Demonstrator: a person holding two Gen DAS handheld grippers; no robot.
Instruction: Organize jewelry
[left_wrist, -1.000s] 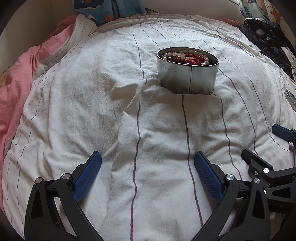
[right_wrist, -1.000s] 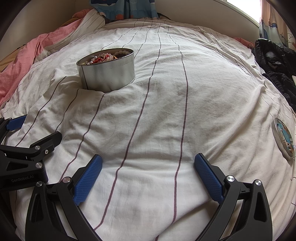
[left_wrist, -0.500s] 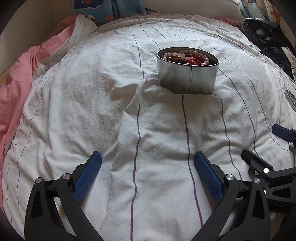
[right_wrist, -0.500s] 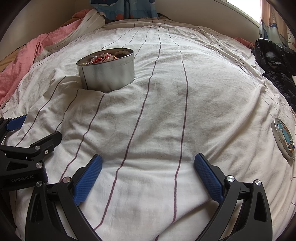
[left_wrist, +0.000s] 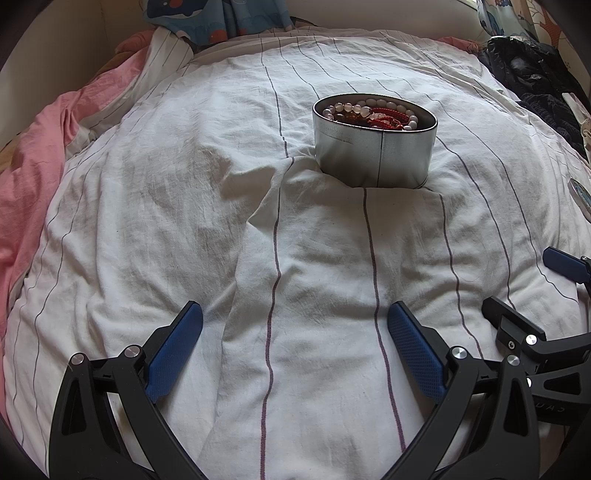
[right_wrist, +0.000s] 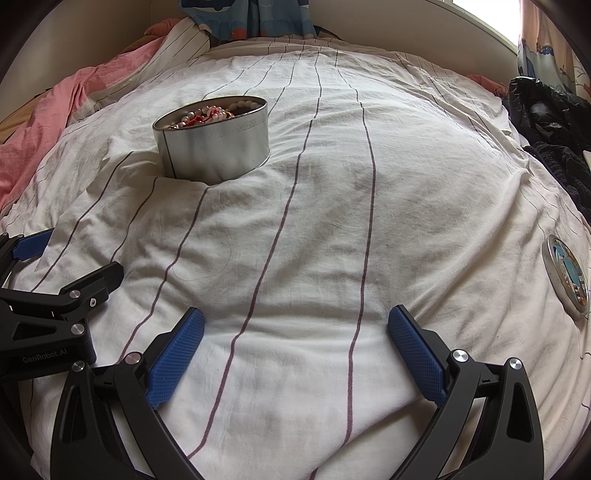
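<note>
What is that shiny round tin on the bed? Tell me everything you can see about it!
The tin is a low, round box of dull silver metal with a thin dark seam down its side. It has no lid on and stands upright, sunk a little into the white striped bedcover, which bunches against its base. Inside lie strings of pale beads and red jewelry. Neither gripper touches it.

"GenRobot.AI" on the left hand-held gripper (right_wrist: 66, 258) body
</note>
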